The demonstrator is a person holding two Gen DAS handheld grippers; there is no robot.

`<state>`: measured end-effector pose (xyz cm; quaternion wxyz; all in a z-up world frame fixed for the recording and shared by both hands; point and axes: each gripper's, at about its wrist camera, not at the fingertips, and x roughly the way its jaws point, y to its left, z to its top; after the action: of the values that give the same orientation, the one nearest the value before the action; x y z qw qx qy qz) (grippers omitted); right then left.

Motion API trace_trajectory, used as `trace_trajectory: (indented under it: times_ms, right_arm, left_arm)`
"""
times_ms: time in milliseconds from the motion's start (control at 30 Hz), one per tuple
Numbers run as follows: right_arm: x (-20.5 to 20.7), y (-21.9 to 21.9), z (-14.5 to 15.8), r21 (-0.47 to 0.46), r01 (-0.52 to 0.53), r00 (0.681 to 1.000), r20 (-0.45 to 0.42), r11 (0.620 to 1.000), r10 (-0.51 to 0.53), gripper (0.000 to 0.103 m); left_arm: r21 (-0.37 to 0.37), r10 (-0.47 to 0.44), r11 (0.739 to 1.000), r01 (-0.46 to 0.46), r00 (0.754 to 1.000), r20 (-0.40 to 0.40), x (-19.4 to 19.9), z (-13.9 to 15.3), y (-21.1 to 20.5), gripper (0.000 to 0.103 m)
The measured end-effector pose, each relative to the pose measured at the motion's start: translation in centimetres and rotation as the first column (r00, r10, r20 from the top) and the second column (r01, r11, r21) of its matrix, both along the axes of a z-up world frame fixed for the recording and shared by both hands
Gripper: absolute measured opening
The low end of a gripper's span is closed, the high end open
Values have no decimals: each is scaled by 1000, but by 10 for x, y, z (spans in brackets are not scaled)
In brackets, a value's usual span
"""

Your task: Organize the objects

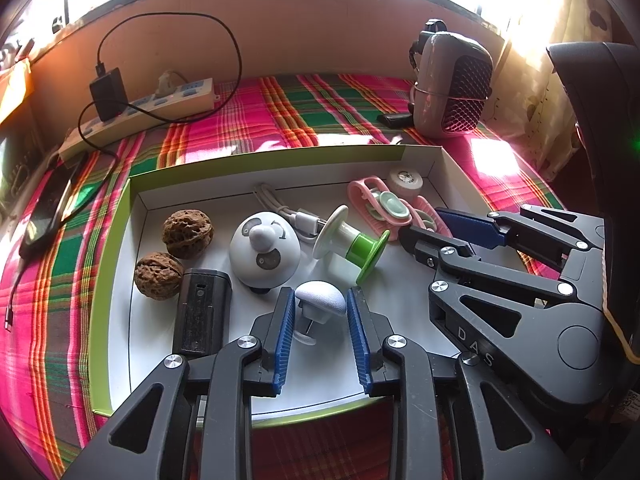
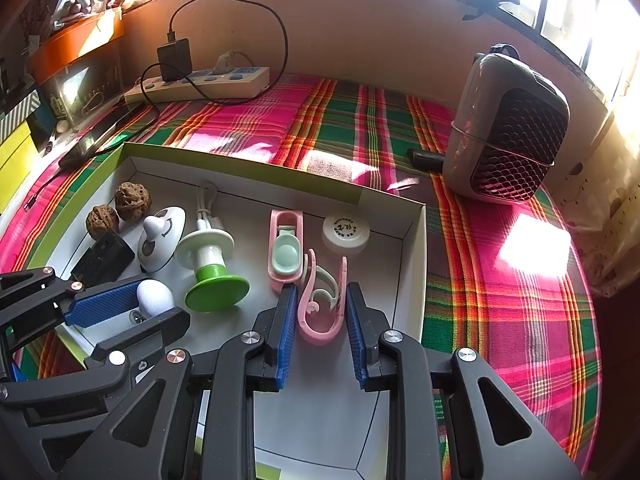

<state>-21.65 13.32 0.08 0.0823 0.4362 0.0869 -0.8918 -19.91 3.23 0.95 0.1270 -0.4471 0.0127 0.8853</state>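
A shallow white box with green rim [image 1: 108,280] [image 2: 412,264] lies on a plaid cloth. In it are two walnuts [image 1: 187,233], a black block [image 1: 202,312], a white dome toy [image 1: 264,252], a white-and-green spool [image 1: 352,246] [image 2: 212,268], pink clips [image 1: 380,204], a white cap [image 2: 346,232] and a cable. My left gripper [image 1: 321,308] straddles a small white mushroom-shaped piece [image 1: 322,300] [image 2: 154,298]; the blue pads stand close beside it. My right gripper [image 2: 321,312] [image 1: 440,226] straddles a pink clip [image 2: 322,308], pads at its sides.
A grey heater with mesh front [image 2: 508,132] [image 1: 452,88] stands at the back right. A power strip [image 2: 200,84] with a black charger and cable lies at the back left. A phone [image 1: 44,216] lies left of the box. A wall runs behind.
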Motion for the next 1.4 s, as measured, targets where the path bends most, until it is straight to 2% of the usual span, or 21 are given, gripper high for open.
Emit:
trace_trajectory:
  times_ms: [167,300,600,733,1400]
  right_arm:
    - [0,1,1,1,4,1000,-5,1000,-4,26]
    - [2,2,3,1,8,1000,-12,1000,-8,32]
    - [9,7,8,-29,22,1000,-19,999,-23,38]
    - [14,11,13,-62,29,999,-21,998,-30,38]
    - [62,10,36,-112,53,996,-70,992,-61,38]
  left_arm:
    - [-1,3,1000,-3,1000,1,0,0,0,28]
    - [-6,12,1000,-12,1000,-1,0,1,-2,29]
    - [-13,10,1000,-11,1000,-22,7,6,-4,30]
    - [-14,24,1000,-25,999,-27,12,9,-7,30]
    - [-27,97,995,-100,991,-88,58,27,-24,30]
